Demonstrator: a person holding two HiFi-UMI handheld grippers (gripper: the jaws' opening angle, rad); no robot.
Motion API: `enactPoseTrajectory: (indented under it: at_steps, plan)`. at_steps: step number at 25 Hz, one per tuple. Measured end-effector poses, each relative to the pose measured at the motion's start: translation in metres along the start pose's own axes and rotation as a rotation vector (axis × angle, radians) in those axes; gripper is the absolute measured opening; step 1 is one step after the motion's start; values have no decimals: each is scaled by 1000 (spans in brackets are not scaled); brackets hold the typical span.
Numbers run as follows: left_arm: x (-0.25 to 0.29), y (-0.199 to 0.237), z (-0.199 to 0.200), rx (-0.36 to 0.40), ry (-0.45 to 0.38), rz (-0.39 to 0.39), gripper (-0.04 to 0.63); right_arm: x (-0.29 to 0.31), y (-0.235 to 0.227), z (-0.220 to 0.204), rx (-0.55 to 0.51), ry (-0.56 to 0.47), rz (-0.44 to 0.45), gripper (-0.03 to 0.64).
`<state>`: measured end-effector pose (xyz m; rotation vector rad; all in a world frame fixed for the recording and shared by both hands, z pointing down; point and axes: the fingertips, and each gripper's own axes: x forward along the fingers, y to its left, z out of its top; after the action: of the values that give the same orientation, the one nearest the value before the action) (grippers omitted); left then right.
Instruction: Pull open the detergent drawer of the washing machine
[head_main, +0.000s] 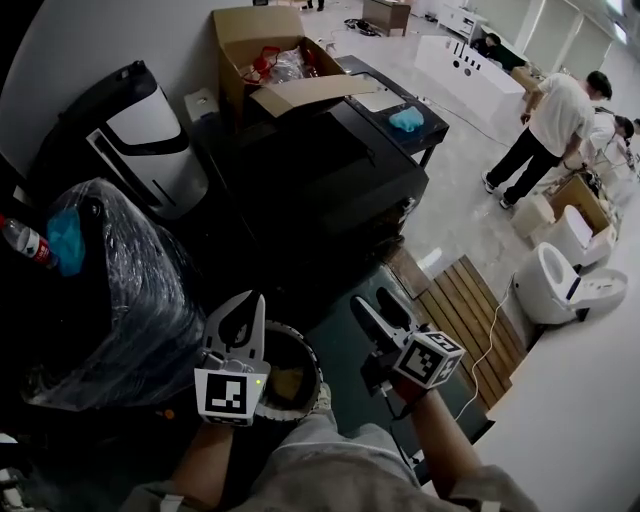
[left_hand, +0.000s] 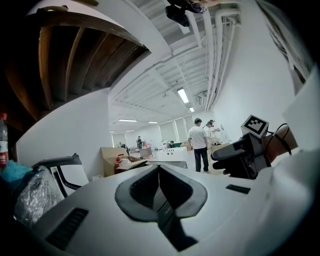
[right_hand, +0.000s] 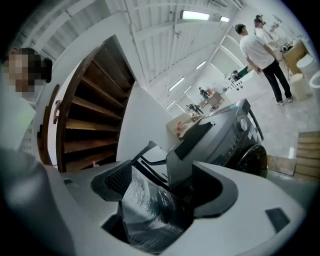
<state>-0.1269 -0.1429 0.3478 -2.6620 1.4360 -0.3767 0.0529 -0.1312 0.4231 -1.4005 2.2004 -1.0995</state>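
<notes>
Located the dark grey, boxy, smooth-panelled washing machine (head_main: 330, 185) ahead of both tools, well beyond the tips; not yet reached. Seen along the right gripper (head_main: 385, 308): a glossy front with a round dial (right_hand: 243, 122), a strip of small print beside it, and a round door (right_hand: 252, 157) under that. Could not single out the detergent drawer on that strip; presumed at one end of it, level with the dial.

Read the right gripper's jaws as standing wide apart and bare. Noted crinkled clear plastic wrap (right_hand: 145, 210) over a dark bundle through the gap, beyond the tips, judged untouched. Read the left gripper (head_main: 240, 312) as pressed together, nothing between its ribbed pads.

Handling, judged only:
- Expected a light, stiff moulded-plastic drawer on short runners, with a slight catch at the start.
- Expected a smooth, slippery front, so no pinching across the face.
- Better to hook one pad into the finger recess behind the front lip and draw straight out, level, without twist.
- Risk of cracking the thin lip under a hard squeeze.

Noted around:
- Open brown corrugated cardboard box (head_main: 262, 45) and crumpled blue cloth (head_main: 407, 120) on dark tops beyond the tips.
- Slatted bare-wood platform (head_main: 465, 315) right of the right gripper.
- Glossy white ceramic toilet (head_main: 565, 285) further right.
</notes>
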Motion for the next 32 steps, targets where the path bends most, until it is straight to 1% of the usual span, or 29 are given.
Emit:
enactPoseTrajectory:
  at_steps: [2,4,5,8,9,12,15,18,21,24,27,29,32]
  plan:
    - [11,7,-14,-11,8,8,21,17,-12,-7,52,7,-4,362]
    - [19,14,-26,12,27,11,21,33,-25,-15,104,15,-18,369]
    - [23,16,-30,11,31,14,21,40,-31,-18,127,18,-25,374]
    - [32,22,-42,-30,38,28,21,59,-48,-29,175,33,-38,382]
    - [35,23,-46,-32,44,31,21,65,-53,-33,192,40,-39,382]
    - [44,24,-62,-31,67,35,21,82,-71,-45,276,50,-27,383]
    - [55,24,-80,-39,94,40,21,98,-86,-55,367,35,5,385]
    - [64,22,-96,-67,118,46,21,114,-103,-64,402,40,20,387]
    - [77,22,-101,-106,113,62,21,131,-122,-76,437,66,18,388]
    - [90,23,-112,-105,122,80,21,147,-140,-85,480,85,11,388]
    - [96,23,-128,-150,134,111,21,162,-154,-93,529,92,27,390]
    - [100,23,-139,-154,150,123,21,170,-165,-97,543,90,41,391]
    - [105,22,-151,-134,177,127,21,180,-177,-101,582,79,67,399]
